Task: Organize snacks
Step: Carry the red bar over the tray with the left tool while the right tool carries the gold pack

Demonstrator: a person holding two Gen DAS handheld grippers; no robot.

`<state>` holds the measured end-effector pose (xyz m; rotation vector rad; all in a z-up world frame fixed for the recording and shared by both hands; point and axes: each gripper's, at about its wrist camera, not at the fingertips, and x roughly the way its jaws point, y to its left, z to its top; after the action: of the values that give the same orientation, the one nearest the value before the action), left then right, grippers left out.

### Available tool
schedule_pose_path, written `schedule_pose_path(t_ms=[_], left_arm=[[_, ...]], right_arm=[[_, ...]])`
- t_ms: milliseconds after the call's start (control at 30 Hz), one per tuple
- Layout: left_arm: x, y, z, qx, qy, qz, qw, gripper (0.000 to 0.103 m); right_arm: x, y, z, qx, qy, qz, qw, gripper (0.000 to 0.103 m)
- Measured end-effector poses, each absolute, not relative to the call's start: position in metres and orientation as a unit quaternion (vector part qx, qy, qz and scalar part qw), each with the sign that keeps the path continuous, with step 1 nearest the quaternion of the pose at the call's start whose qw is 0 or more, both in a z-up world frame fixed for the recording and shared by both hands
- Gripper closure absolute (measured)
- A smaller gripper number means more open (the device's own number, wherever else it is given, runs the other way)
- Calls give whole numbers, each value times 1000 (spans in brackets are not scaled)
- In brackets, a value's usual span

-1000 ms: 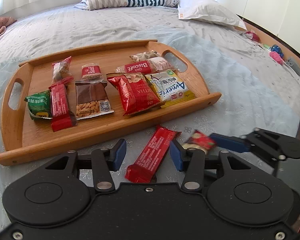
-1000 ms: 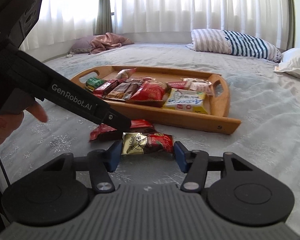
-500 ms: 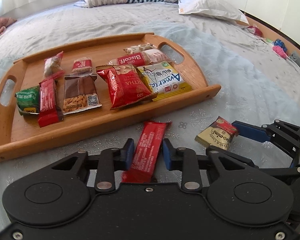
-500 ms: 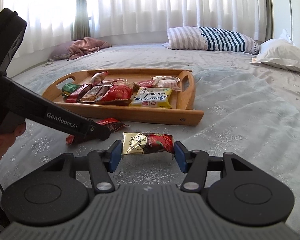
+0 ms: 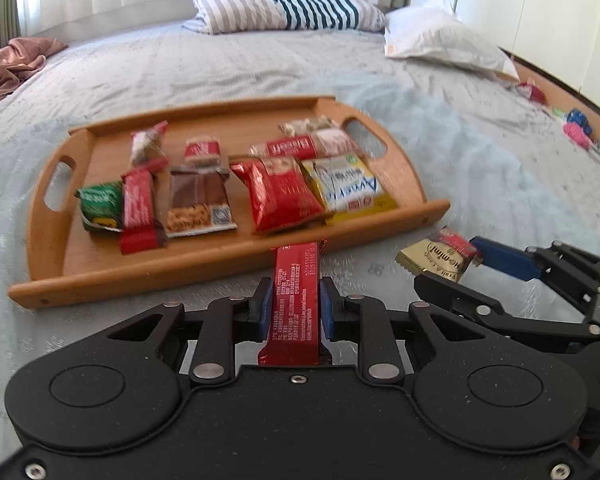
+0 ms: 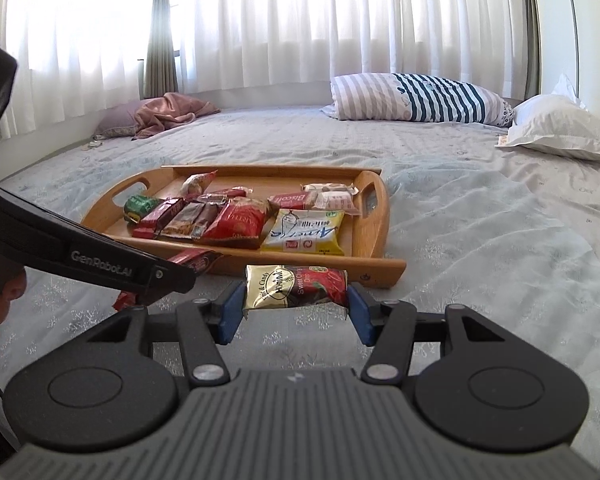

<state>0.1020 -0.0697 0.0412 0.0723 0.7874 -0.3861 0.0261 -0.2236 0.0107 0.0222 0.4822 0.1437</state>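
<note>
My left gripper (image 5: pixel 294 306) is shut on a long red snack bar (image 5: pixel 294 300) and holds it above the bed, just in front of the wooden tray (image 5: pixel 228 256). My right gripper (image 6: pixel 294 310) is shut on a gold and red candy packet (image 6: pixel 296 286), held across its width and lifted off the bedspread near the tray's near right corner (image 6: pixel 380 272). The packet (image 5: pixel 436 258) also shows at the right of the left wrist view. Several snack packs lie in rows in the tray.
The tray sits on a pale blue bedspread (image 6: pixel 480 240). A striped pillow (image 6: pixel 416 98) and a white pillow (image 6: pixel 560 134) lie at the far end. A pink cloth (image 6: pixel 168 112) lies far left. Small toys (image 5: pixel 576 126) sit at the bed's right edge.
My left gripper closed on the red bar and lifted it off the bed. My right gripper raised the candy packet and moved it nearer the tray.
</note>
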Motion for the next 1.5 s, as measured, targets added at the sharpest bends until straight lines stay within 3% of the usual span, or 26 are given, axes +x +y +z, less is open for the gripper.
schedule_pose_path(t_ms=[867,1500], left_arm=[[206,19,112,-17,327,-88,941,80],[312,34,66,-11,376,-34,926,80]], right_arm=[[138,-234,67,42,225,68,971,45],[265,-246,46,65,304,44,950,45]])
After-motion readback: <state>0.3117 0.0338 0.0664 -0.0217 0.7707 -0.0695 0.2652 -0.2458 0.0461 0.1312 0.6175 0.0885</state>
